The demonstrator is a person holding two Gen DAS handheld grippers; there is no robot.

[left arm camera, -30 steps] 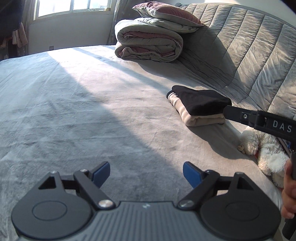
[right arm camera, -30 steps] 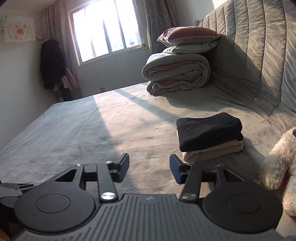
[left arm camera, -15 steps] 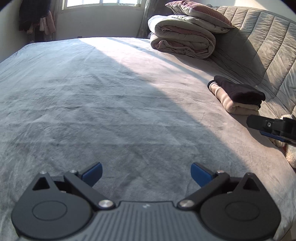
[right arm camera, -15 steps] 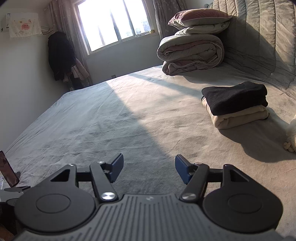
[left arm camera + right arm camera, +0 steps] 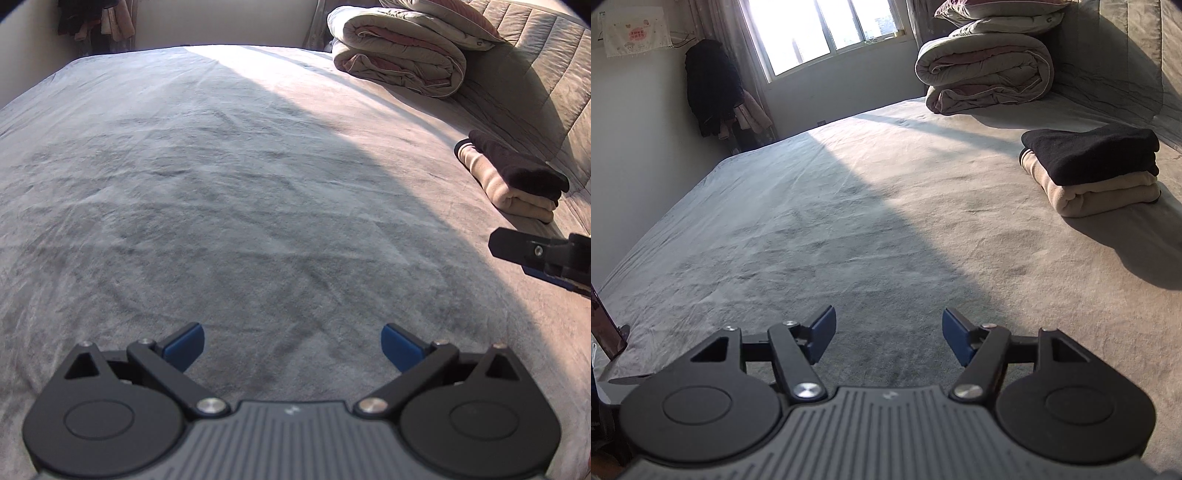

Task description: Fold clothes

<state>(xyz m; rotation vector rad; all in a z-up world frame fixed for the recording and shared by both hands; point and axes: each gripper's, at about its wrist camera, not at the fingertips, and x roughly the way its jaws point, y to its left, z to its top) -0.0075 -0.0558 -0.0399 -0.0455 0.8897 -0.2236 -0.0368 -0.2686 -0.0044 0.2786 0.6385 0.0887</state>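
Folded garments [image 5: 1089, 170], black on beige, sit stacked near the bed's [image 5: 849, 229] headboard edge, out of the way, while left gripper [image 5: 291, 345] and right gripper [image 5: 888, 334] hang spread and empty above bare bedcover.

Saw a big rolled blanket [image 5: 984, 70] with pillows [image 5: 997, 11] on top, a bright window [image 5: 827, 27], dark coats [image 5: 713, 88] hung in the corner.

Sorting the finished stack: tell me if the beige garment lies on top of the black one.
No, the black garment lies on top of the beige garment.
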